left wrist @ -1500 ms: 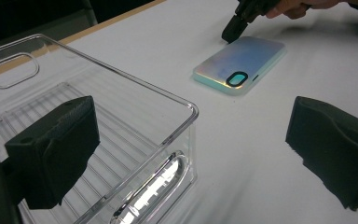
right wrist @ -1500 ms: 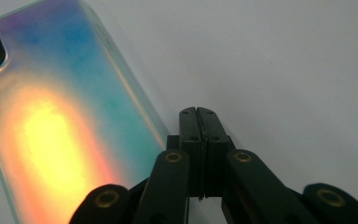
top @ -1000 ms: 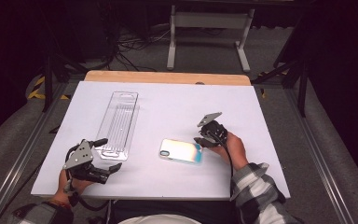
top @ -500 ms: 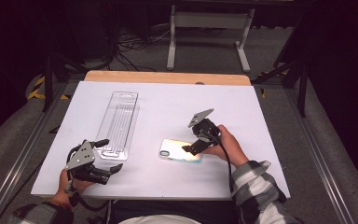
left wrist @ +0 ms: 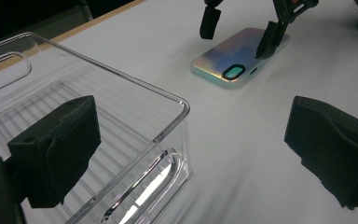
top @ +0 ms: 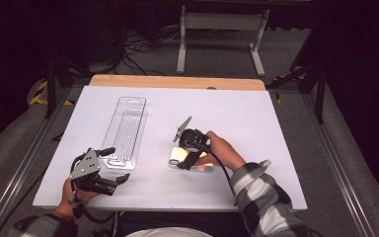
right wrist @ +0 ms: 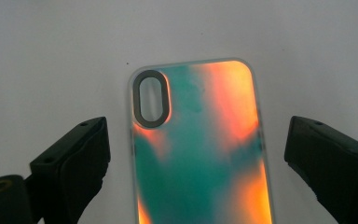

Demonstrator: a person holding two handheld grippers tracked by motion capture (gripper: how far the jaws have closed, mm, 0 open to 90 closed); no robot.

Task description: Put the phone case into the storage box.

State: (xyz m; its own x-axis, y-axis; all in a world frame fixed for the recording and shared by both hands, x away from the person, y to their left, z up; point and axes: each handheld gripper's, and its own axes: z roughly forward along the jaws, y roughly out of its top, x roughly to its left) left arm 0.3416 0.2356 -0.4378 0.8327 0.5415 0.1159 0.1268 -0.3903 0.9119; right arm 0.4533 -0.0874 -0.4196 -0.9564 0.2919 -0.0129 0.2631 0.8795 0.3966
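Observation:
An iridescent phone case (top: 173,159) lies back-up on the white table (top: 256,113), its camera cutout toward the left gripper. My right gripper (top: 183,153) hovers low over it, open, one jaw on either side of the case's width (right wrist: 200,144); the pads (right wrist: 74,161) are not touching it. In the left gripper view the same case (left wrist: 240,56) lies ahead with the right gripper (left wrist: 240,31) above it. My left gripper (top: 116,165) is open near the front left of the table, at the near corner of a clear plastic tray (left wrist: 121,116).
The long clear tray (top: 128,129) runs away from me on the table's left half, with a hang slot at its far end. A wooden strip (top: 177,82) edges the table's far side. Stand legs and cables lie on the floor beyond.
My right gripper has moved left from beside the phone case to directly over it, tilting down so its jaws straddle the case. The left gripper has barely shifted.

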